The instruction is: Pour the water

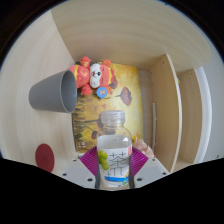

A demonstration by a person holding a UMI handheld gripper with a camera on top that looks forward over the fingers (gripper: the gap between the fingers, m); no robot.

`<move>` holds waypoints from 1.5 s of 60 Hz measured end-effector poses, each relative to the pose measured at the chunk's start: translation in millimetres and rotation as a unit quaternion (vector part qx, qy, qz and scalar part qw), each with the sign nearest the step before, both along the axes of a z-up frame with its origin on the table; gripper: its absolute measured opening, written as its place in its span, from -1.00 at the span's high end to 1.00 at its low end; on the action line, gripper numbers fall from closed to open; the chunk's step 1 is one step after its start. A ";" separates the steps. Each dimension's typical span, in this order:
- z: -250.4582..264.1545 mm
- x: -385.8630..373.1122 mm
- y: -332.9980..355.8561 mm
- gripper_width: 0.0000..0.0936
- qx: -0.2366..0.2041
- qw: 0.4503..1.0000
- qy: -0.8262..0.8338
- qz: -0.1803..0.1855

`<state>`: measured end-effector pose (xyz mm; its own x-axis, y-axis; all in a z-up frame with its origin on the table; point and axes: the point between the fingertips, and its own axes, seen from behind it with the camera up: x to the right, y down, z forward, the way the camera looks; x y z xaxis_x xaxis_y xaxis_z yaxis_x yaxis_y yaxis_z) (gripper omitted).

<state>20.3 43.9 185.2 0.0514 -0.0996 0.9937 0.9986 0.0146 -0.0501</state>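
A clear plastic bottle (113, 150) with a white and green label stands upright between my fingers, its open mouth at the top. My gripper (113, 160) is shut on the bottle, the purple pads (90, 158) pressed to both sides of its label. A grey cup (53, 92) appears to the left beyond the bottle, tilted in the view with its mouth toward the bottle. The bottle's base is hidden below.
A soft toy (92, 75) in red and orange sits behind the cup on a yellow patterned picture (118, 90). A wooden upright panel (165, 105) stands to the right. A dark red disc (44, 155) lies on the pale wooden table (25, 130).
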 end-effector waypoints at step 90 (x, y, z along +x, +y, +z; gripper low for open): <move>-31.1 23.8 1.1 0.12 -0.081 0.739 0.669 0.021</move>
<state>44.1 45.1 154.1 0.9977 0.0448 0.0507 0.0537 -0.0701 -0.9961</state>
